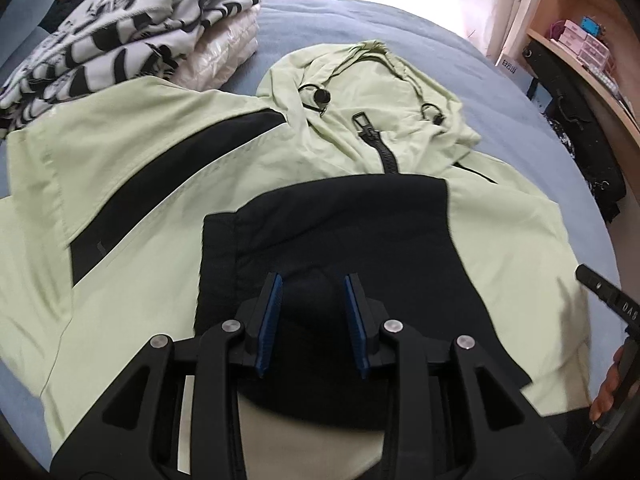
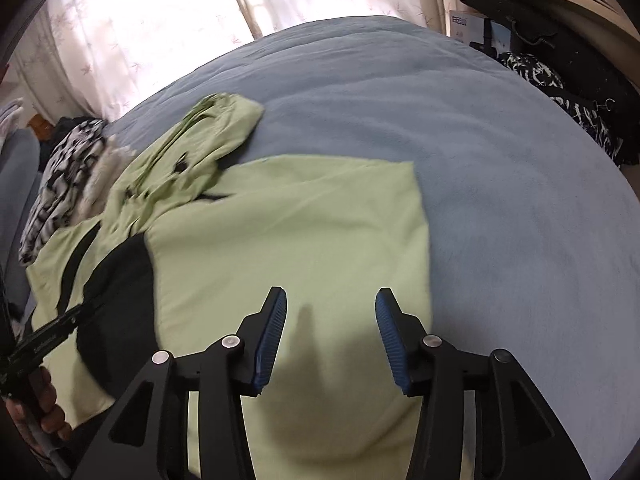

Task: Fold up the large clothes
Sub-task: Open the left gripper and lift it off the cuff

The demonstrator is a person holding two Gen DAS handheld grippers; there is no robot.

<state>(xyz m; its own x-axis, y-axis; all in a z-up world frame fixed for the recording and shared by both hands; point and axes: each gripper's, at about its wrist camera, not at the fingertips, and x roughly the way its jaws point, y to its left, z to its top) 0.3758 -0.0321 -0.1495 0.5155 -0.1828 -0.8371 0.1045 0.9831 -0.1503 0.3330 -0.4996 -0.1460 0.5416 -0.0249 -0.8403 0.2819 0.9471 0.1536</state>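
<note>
Jacket | pale green, black panels | zipped, flat on bed

A bedroom in a home

A bed with a blue fleece blanket fills the room, sheer patterned curtains glow behind it, folded clothes are stacked on it, and a wooden shelf holds small boxes.

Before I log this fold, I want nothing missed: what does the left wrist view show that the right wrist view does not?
Left wrist only: the jacket's black zipper and the hood's cord toggle, in detail. Right wrist only: the jacket's bare right edge against open blue blanket. Both: the green jacket, the patterned folded pile and the shelf.
</note>
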